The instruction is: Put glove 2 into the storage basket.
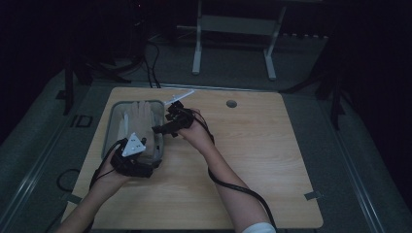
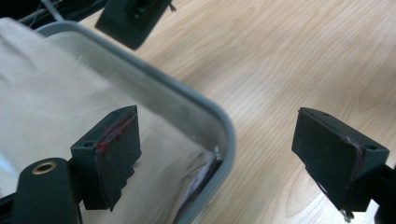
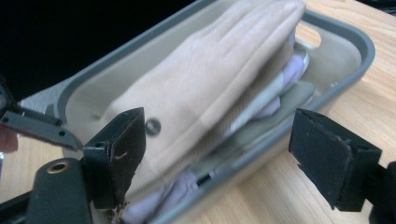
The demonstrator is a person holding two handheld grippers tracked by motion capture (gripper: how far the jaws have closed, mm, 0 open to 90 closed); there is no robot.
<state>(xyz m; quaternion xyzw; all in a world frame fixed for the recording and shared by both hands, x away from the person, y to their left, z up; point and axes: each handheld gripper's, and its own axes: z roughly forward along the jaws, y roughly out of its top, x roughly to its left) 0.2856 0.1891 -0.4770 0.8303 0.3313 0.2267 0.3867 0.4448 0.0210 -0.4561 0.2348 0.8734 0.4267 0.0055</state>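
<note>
A grey bin [image 1: 136,101] stands on the left part of the wooden table [image 1: 257,150]. In it lies a folded beige cloth [image 1: 141,118] over paler, lilac-white pieces [image 3: 290,70]. My left gripper [image 1: 153,165], with its white three-cornered plate, is at the bin's near right corner. Its jaws stand open astride the bin's rim [image 2: 187,93], one over the cloth [image 2: 56,93] and one over the table, with nothing held. My right gripper [image 1: 159,128] points at the bin's right wall [image 3: 360,43]. It is open and apart from the beige cloth [image 3: 210,70].
A round hole [image 1: 231,103] lies in the table's far middle. A pale strip [image 1: 180,95] pokes out behind the bin's far right corner. Beyond the table stands a white frame [image 1: 197,48], with cables on the floor. Bare wood stretches to the right of my hands.
</note>
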